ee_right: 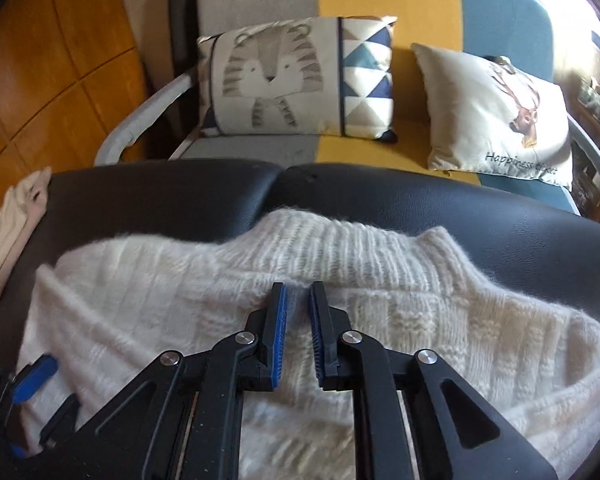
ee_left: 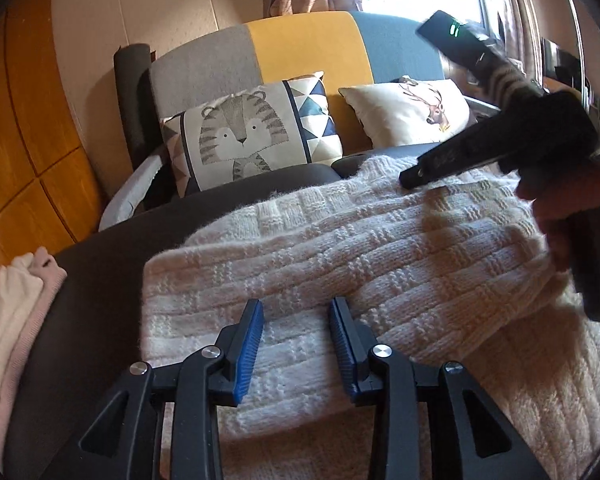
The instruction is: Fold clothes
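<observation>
Presently: a cream knitted sweater (ee_right: 260,300) lies spread on the dark padded surface (ee_right: 380,200), with both sets of tongs over it.
Left tongs (ee_left: 296,316): released, pads apart with nothing pressed between them; the knit lies directly beneath and ahead of the tips.
Right tongs (ee_right: 298,304): nearly clenched, only a narrow slit between the pads, and no fabric visibly caught in it; I judge them empty.
Sweater, place: under both tongs, reaching forward from the right tongs to its ribbed collar (ee_right: 340,240), just ahead of their tips.
Sweater, heading: collar points away from the right tongs toward the far edge of the surface; the body runs back beneath them, so its long axis lies roughly along their pointing line.
Sweater from the left tongs: a folded-over band (ee_left: 360,240) of knit crosses ahead of them, running sideways toward the right tongs.
Nearer hand: the right tongs are closer to the collar; the left tongs are closer to the left-hand edge of the garment.
Key relation: collar just beyond the right tips, so a grip there looks like a short reach forward.
Off to the left of both: a pale folded stack (ee_left: 12,320) at the surface's edge.
Beyond: sofa with a tiger cushion (ee_right: 292,76).
</observation>
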`<state>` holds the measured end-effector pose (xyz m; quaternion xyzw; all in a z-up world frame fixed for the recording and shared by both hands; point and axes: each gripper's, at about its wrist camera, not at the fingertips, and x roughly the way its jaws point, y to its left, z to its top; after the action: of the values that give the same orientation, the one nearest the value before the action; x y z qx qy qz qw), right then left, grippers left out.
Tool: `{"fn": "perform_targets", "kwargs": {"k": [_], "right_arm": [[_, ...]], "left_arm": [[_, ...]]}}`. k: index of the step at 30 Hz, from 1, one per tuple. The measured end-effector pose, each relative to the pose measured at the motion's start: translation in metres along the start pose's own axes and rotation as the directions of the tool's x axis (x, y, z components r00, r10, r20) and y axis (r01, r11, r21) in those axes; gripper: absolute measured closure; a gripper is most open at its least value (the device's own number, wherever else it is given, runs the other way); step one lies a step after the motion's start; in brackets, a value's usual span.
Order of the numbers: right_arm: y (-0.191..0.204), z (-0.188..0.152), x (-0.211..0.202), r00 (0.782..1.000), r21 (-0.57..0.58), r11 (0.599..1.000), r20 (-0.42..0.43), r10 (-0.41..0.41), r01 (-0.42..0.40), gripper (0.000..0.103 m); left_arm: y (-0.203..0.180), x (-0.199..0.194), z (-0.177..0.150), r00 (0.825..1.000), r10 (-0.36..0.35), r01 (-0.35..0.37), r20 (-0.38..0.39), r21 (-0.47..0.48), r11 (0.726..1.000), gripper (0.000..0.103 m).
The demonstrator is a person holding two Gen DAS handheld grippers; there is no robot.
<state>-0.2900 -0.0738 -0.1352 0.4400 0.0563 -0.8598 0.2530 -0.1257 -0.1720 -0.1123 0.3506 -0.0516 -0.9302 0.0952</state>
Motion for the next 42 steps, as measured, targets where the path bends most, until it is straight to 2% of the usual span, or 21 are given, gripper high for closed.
{"fn": "perform_targets", "kwargs": {"k": [5,8,11,13,15,17,21,26,30,33,34,36,42], "right_arm": [[0.005,-0.003,0.001,0.999,-0.029,0.999,0.011,-0.04,0.041,0.091],[-0.006,0.003,-0.011,0.999,0.0,0.999,-0.003,0.034,-0.034,0.089],[-0.032,0.001,-0.037,0.995,0.055,0.998,0.09,-0.039,0.034,0.089],[-0.051,-0.001,-0.037,0.993,0.082,0.992,0.068,-0.1,0.094,0.089],[-0.064,-0.004,-0.031,0.997,0.099,0.993,0.031,-0.072,0.069,0.089],[-0.068,-0.007,-0.022,0.995,0.075,0.992,-0.001,-0.101,0.101,0.089],[-0.077,-0.011,-0.013,0.991,0.114,0.985,0.001,-0.132,0.131,0.092],[-0.072,-0.011,-0.018,0.991,0.101,0.986,-0.014,-0.133,0.133,0.088],[-0.061,-0.013,-0.039,0.997,0.127,0.991,0.068,-0.038,0.029,0.088],[-0.036,-0.01,-0.03,0.999,0.067,0.998,0.033,0.003,-0.006,0.088],[-0.028,-0.009,-0.024,1.0,0.044,0.999,0.014,0.008,-0.008,0.088],[-0.019,-0.007,-0.01,0.999,0.016,0.999,-0.027,-0.037,0.037,0.088],[-0.023,-0.012,-0.003,0.998,0.066,0.996,-0.021,-0.057,0.058,0.09]], "left_arm": [[0.003,0.002,0.0,1.0,-0.018,0.018,-0.004,-0.022,1.0,0.066],[0.006,0.003,0.0,1.0,-0.025,0.025,-0.008,-0.033,0.999,0.064],[0.008,0.003,-0.001,1.0,-0.028,0.027,-0.01,-0.047,0.999,0.06],[0.008,0.003,-0.002,1.0,-0.026,0.025,-0.01,-0.049,0.998,0.059],[0.007,0.002,-0.002,1.0,-0.018,0.018,-0.009,-0.044,0.999,0.059],[0.007,0.003,-0.002,1.0,-0.015,0.015,-0.008,-0.042,0.999,0.059],[0.008,0.003,-0.001,1.0,-0.017,0.017,-0.009,-0.045,0.999,0.059],[0.008,0.003,-0.002,1.0,-0.016,0.015,-0.01,-0.046,0.999,0.058],[0.007,0.003,-0.002,1.0,-0.009,0.009,-0.009,-0.042,0.999,0.058],[0.006,0.002,-0.002,1.0,-0.003,0.003,-0.008,-0.038,0.999,0.058],[0.006,0.002,-0.002,1.0,-0.003,0.002,-0.008,-0.037,0.999,0.058],[0.006,0.002,-0.002,1.0,-0.005,0.005,-0.009,-0.04,0.999,0.058],[0.008,0.002,-0.002,1.0,-0.014,0.013,-0.009,-0.048,0.999,0.057]]}}
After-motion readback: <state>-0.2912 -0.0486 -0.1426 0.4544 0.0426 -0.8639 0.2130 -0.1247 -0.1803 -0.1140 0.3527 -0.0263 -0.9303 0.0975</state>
